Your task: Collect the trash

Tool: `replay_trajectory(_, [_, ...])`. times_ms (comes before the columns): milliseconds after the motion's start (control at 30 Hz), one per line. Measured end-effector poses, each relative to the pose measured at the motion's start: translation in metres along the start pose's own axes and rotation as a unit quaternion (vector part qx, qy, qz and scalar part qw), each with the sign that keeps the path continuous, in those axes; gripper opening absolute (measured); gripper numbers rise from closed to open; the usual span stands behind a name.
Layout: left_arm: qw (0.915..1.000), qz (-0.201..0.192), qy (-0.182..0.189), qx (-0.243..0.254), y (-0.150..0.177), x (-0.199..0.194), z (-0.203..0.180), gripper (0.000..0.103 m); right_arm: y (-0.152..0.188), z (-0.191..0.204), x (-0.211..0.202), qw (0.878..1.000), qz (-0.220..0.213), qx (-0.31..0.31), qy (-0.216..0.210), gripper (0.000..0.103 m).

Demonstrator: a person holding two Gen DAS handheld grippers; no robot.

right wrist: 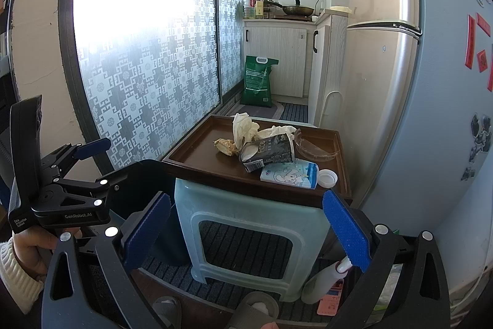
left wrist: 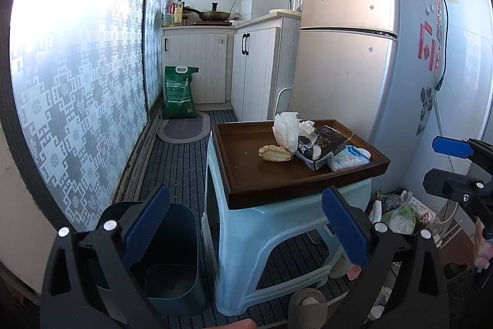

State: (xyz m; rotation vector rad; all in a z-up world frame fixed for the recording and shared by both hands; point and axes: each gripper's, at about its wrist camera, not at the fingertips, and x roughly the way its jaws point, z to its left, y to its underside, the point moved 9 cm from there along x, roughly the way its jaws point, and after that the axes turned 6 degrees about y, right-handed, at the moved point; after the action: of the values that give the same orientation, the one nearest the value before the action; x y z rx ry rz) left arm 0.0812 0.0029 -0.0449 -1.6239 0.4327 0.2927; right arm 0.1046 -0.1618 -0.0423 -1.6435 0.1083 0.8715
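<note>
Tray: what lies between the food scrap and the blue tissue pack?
The crushed black carton lies between the food scrap and the blue tissue pack on the tray, clearest in the right wrist view.

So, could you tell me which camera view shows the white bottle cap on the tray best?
The right wrist view: the white bottle cap lies in plain sight near the tray corner, beside the tissue pack. In the left wrist view the cap is hidden, apparently behind the pack.

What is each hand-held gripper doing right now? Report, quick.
Left hand-held gripper: open, holding nothing, above the green bin.
Right hand-held gripper: open, holding nothing, facing the tray.
</note>
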Motion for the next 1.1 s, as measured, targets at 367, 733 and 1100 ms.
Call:
replay_trajectory(367, [1.0000, 0.000, 0.000, -0.002, 0.0001, -0.0002, 0.0004, 0.100, 0.0001, -0.0001, 0.0006, 1.000, 0.000, 0.000, 0.000, 0.100])
replay_trajectory(733, [1.0000, 0.000, 0.000, -0.002, 0.0002, -0.0005, 0.0007, 0.100, 0.0001, 0.0006, 0.0007, 1.000, 0.000, -0.001, 0.001, 0.100])
replay_trajectory(1100, [1.0000, 0.000, 0.000, -0.002, 0.0004, -0.0006, 0.0008, 0.100, -0.0015, -0.0018, -0.0007, 1.000, 0.000, -0.002, 0.001, 0.100])
